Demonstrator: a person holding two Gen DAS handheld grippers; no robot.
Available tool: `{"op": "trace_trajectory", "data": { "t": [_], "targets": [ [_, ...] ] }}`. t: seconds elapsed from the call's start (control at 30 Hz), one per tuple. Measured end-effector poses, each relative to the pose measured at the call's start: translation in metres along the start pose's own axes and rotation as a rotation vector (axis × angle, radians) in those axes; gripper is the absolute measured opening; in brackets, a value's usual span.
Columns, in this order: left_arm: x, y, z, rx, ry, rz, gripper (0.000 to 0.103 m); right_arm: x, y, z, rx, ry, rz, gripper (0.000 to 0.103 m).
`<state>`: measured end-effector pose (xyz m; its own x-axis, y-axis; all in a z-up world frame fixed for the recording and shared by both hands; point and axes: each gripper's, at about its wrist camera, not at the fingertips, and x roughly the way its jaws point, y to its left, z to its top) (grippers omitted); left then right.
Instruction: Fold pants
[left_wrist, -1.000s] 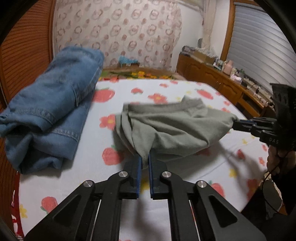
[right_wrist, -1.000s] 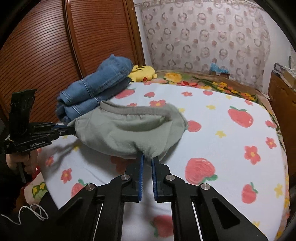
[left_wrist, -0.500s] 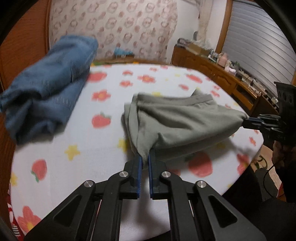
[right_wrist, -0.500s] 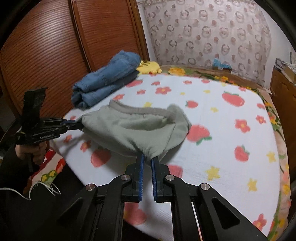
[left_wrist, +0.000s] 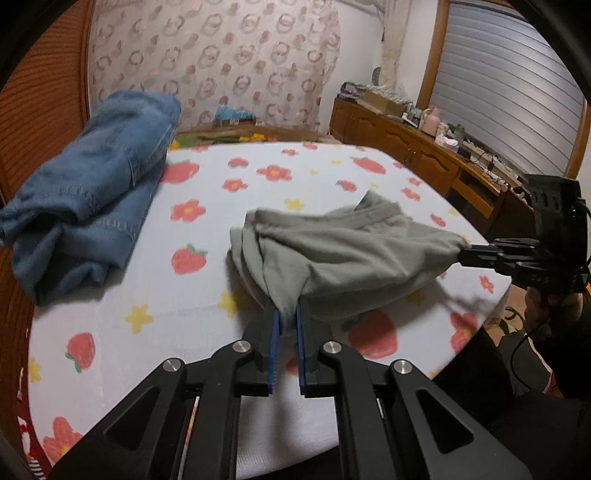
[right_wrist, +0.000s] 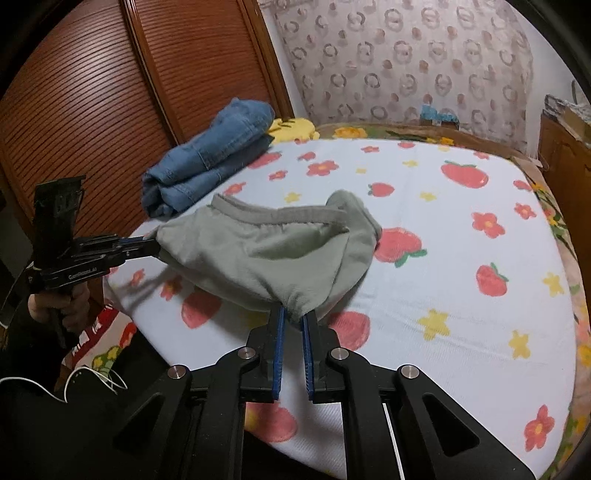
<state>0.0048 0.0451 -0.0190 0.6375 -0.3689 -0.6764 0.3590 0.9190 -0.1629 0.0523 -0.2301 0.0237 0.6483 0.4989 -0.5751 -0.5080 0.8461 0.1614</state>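
Observation:
Grey-green pants (left_wrist: 343, 251) hang bunched and stretched between my two grippers, low over the strawberry-print bed (left_wrist: 207, 280). My left gripper (left_wrist: 287, 321) pinches one gathered end of the cloth between its blue pads; its jaws are opening slightly with the cloth still between them. My right gripper (right_wrist: 293, 321) pinches the other gathered end of the pants (right_wrist: 266, 251), and its jaws are opening slightly too. Each gripper shows in the other's view: the right gripper (left_wrist: 463, 254) at the right, the left gripper (right_wrist: 147, 247) at the left. The waistband faces up.
Folded blue jeans (left_wrist: 92, 192) lie at the bed's far left, next to a yellow plush toy (right_wrist: 291, 127). Slatted wooden wardrobe doors (right_wrist: 92, 92) stand behind them. A wooden sideboard (left_wrist: 406, 147) with clutter runs along the right. The bed's near edge is under the pants.
Both grippers have carried the stretched pants back from the jeans toward the bed's near edge. The cloth stays pinched at both ends.

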Motion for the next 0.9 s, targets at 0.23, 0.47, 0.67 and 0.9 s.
{"op": "trace_trajectory", "data": {
  "t": [0.23,0.47,0.67,0.9],
  "targets": [
    [-0.010,-0.006,0.019,0.006,-0.044,-0.008,0.045,-0.015,0.002,0.003,-0.012,-0.051,-0.035,0.011],
    [0.004,-0.004,0.029,0.012,-0.037,0.012,0.051,-0.011,0.005,0.010,-0.031,-0.060,-0.067,0.039],
    [0.028,-0.002,0.041,0.013,-0.021,0.004,0.051,0.013,0.006,0.023,-0.052,-0.042,-0.096,0.041],
    [0.058,0.003,0.048,0.019,0.024,0.017,0.049,0.047,-0.002,0.039,-0.055,0.002,-0.088,0.041]
  ]
}}
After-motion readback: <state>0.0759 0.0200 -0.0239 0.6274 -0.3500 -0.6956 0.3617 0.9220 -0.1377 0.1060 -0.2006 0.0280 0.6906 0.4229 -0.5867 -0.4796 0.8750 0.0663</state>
